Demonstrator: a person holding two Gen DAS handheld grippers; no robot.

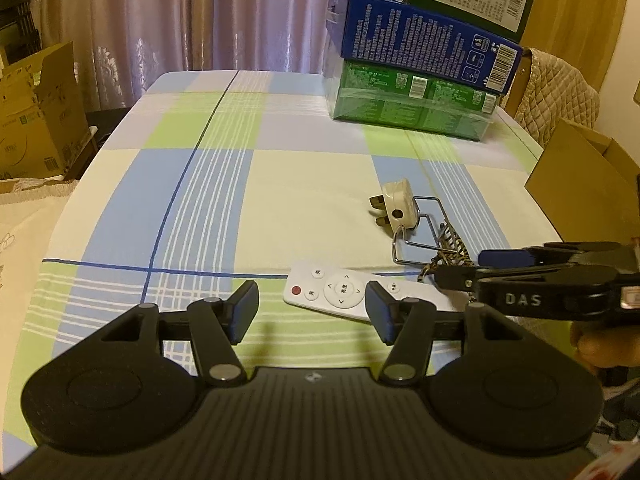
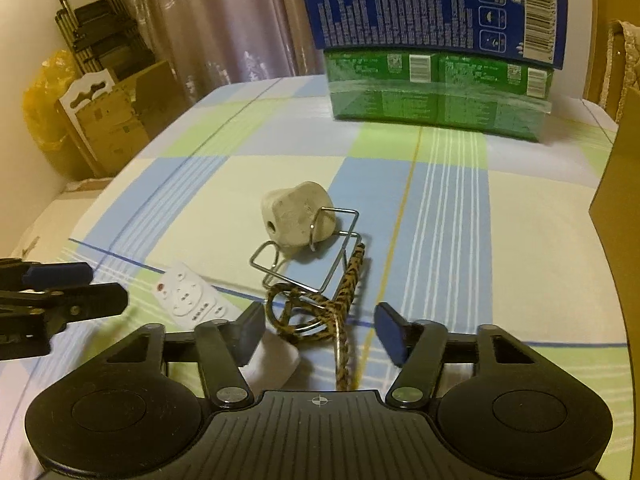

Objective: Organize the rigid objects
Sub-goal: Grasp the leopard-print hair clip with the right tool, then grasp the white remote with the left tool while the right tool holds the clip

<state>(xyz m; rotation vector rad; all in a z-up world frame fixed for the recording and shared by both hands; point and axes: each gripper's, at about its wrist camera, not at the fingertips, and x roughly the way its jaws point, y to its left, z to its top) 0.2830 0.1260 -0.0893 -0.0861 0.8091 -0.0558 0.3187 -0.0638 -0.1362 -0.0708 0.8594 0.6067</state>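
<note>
Black-fingered right gripper (image 2: 318,330) hung part-open, jaws astride a leopard-print cord (image 2: 344,304), not pinching it. Left gripper (image 1: 312,310), also part-open and empty, straddled the white remote (image 1: 340,290). Beyond lay a wire frame (image 2: 308,256) and plug adapter (image 2: 298,212); stacked boxes (image 1: 420,80) stood farthest on the bench (image 1: 280,184). Judged step: approach; closing comes next. Only the right view showed the cord's loops.

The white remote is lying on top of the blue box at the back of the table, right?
Not quite. The white remote lies flat on the checked tablecloth, just in front of the left claw. The blue box is at the back, stacked on a green box. The left wrist view shows this.
</note>
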